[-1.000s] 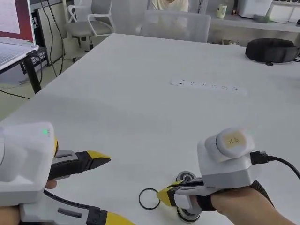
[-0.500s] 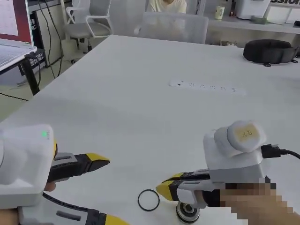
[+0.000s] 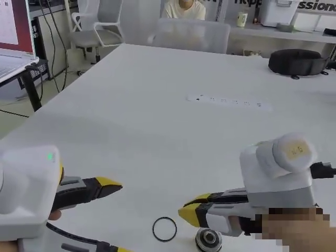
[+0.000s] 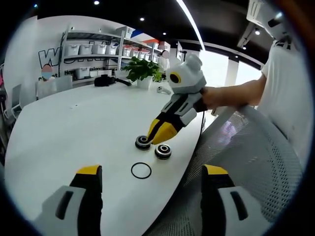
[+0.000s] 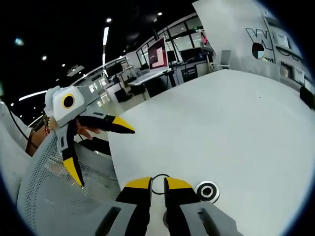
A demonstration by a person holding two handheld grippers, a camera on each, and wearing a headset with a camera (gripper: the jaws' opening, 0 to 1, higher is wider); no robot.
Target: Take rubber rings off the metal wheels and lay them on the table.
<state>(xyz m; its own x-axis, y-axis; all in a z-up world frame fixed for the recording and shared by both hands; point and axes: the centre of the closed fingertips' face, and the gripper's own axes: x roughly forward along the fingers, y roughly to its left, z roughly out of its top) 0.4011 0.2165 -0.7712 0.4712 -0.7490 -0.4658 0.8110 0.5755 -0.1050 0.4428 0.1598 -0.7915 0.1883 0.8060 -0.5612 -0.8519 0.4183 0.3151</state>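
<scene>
Right gripper has lifted back off the metal wheels, jaws nearly closed on nothing, left gripper spread wide and empty, one rubber ring already flat on the table beside them; next is probably pinning a wheel and peeling another ring.

The rubber ring is showing black on the white surface; the metal wheel is gleaming silver with a dark hub; the left gripper and right gripper are wearing yellow-tipped black fingers
</scene>
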